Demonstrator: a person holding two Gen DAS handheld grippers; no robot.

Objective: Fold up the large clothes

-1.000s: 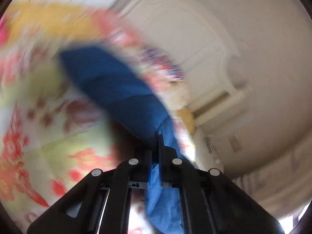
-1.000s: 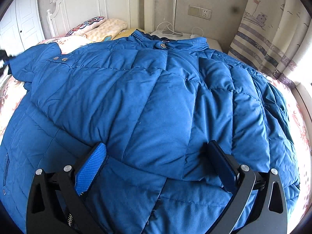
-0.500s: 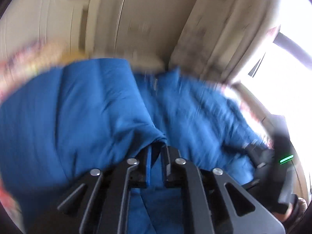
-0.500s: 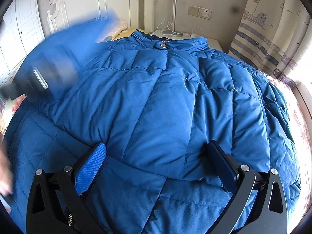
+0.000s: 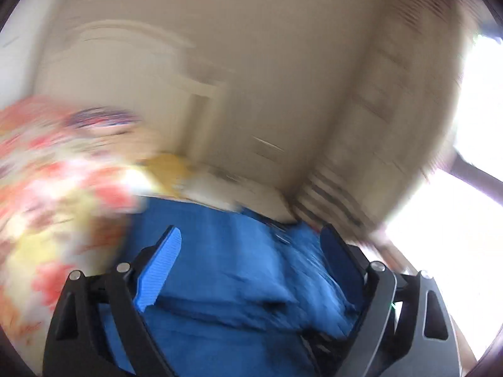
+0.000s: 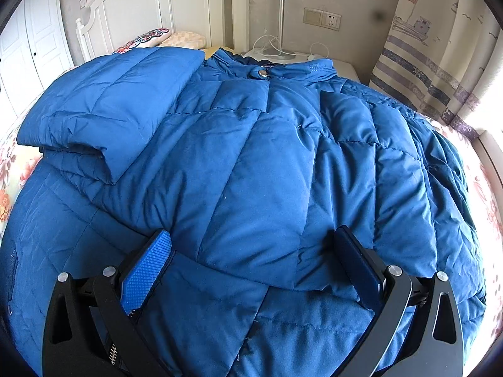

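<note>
Jacket [image 6: 257, 163]: lay on the bed [image 6: 484, 188], left sleeve [image 6: 110, 116] folded over its chest.
Left gripper [image 5: 248, 251]: jaws were opening over jacket.
Right gripper [image 6: 251, 251]: jaws apart, resting on jacket.

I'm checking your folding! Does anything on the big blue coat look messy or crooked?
A little. The left sleeve is folded neatly across the blue coat, but the other sleeve is not folded in and lies bunched and wrinkled along the right edge, near the curtain. Nothing looks torn or spilled.
</note>
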